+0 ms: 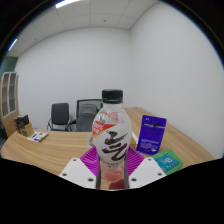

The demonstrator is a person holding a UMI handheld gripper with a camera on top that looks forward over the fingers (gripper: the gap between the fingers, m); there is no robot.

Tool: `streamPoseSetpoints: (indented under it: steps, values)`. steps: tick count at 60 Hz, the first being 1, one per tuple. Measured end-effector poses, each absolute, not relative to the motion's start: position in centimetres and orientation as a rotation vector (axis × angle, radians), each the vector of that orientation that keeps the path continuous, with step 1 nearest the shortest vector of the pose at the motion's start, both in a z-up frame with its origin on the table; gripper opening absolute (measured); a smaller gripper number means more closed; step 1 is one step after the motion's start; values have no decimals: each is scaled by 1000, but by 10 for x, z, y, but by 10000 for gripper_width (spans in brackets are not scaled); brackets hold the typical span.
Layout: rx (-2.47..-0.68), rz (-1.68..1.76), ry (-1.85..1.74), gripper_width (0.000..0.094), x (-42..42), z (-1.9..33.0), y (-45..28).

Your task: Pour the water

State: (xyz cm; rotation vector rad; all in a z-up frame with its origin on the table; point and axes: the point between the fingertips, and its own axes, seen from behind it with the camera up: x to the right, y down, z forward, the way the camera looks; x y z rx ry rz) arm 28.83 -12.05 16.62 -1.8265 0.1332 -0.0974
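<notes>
A light wooden worktop (45,148) curves through an office room, with dark chairs (75,114) behind it. The hand-held gripper (113,170) is clamped on a white-capped bottle (111,135), held upright between its pink pads (92,160). Just beyond stands a purple box (152,134), with a teal packet (170,159) beside it

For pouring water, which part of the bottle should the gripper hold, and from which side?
Hold the bottle around its labelled middle, coming level from the side the gripper is on. It stands upright and the body is round and widest there, while the white cap must stay free. The pink-padded fingers already appear closed on its lower body.
</notes>
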Motion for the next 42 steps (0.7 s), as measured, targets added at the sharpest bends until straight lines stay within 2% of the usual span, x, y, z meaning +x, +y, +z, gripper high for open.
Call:
streamPoseSetpoints:
  steps: [6,16,27,38,42]
  values:
    - [-1878,-132,141,312,302,120,-124]
    - [-1931,-118,186,314,322,72,-131]
    - [-1894,-125,180,324,319,68,-135]
    - [-1942,-143,173,555,323,66,-135]
    - [-1967,-161,194,789,329,68,-141]
